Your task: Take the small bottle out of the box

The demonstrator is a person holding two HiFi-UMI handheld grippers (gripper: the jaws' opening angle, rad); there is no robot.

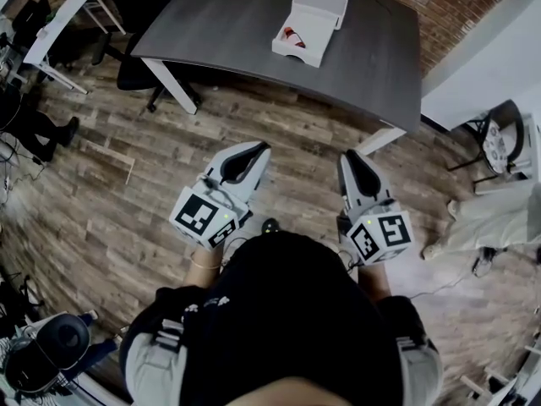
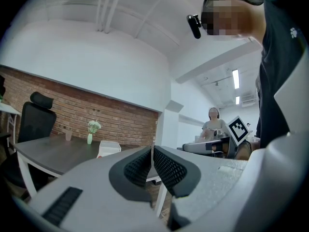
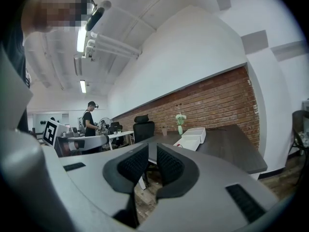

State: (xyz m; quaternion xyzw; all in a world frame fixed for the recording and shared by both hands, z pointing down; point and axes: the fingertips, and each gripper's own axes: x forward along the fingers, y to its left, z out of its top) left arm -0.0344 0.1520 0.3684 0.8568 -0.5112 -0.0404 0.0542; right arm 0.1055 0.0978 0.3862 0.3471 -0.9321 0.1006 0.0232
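Observation:
An open white box (image 1: 311,19) lies on the dark table (image 1: 220,32), far ahead of me, its lid folded back. A small red and white thing (image 1: 292,35) shows inside its front half; I cannot make out its shape. My left gripper (image 1: 260,149) and right gripper (image 1: 347,156) are held close to my body, over the wooden floor and short of the table. In the left gripper view the left gripper (image 2: 152,150) has its pads together with nothing in them. The right gripper (image 3: 152,146) shows a narrow gap between its pads, with nothing in it. The box (image 3: 193,137) lies beyond them.
A black office chair (image 1: 135,24) stands at the table's left end, and a white desk (image 1: 59,24) further left. A small vase with flowers (image 3: 180,122) stands on the table behind the box. Other people (image 2: 214,122) work at desks across the room. The table's white legs (image 1: 173,83) stand ahead.

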